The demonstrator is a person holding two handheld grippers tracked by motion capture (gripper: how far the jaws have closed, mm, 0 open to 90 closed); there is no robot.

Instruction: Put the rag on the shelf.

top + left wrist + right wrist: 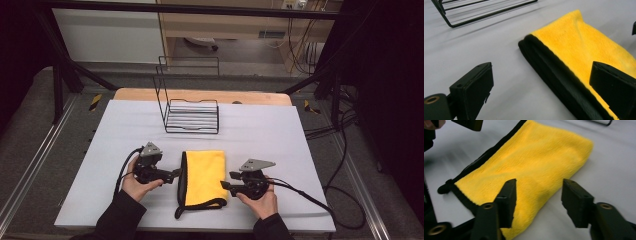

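flanking yellow cloth (pixel 205 177), both jaws wide apart, empty; cloth's near end cut off.

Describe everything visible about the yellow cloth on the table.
The yellow cloth is a plush, fleecy-looking towel folded into a flat rectangle, with black trim along its left and near edges. It lies on the white table, in front of the wire rack. The left gripper and right gripper flank it with jaws open; neither grips it.

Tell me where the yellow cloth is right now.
In the high view the yellow cloth lies folded near the table's front edge, between the left claw and right claw, before the wire rack.
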